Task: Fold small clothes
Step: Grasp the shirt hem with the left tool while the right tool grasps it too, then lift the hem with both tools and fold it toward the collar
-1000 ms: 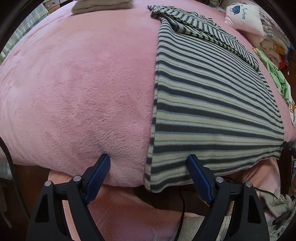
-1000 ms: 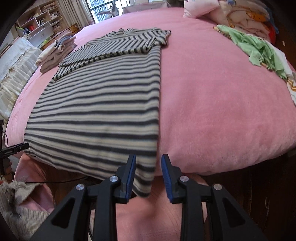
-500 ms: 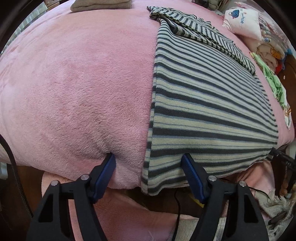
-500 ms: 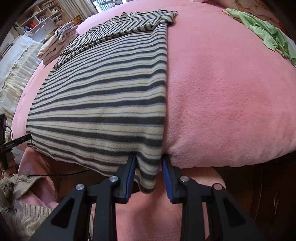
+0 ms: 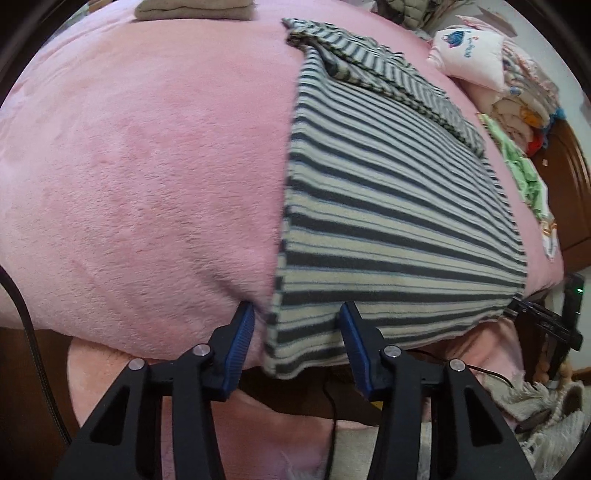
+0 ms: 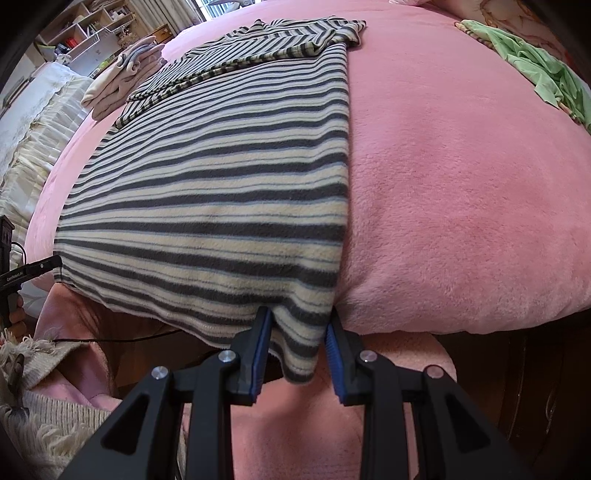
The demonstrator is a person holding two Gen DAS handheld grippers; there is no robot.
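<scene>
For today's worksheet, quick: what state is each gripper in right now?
Left gripper: open, fingers closing around the shirt corner.
Right gripper: open, shirt corner between its fingers.

Bed (image 5: 140,177) under pink plush blanket (image 6: 461,192). Directly on blanket: striped garment (image 5: 388,221) spread flat, hem hanging over near edge; folded beige clothes (image 5: 195,8) at far side; green garment (image 6: 535,70) near pillows (image 5: 469,59).

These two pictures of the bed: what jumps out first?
A big striped garment lies flat across the fluffy pink blanket, its hem hanging over the near edge. A pair of blue-padded fingers straddles each bottom corner, left gripper and right gripper. A crumpled green cloth lies off to the far right.
</scene>
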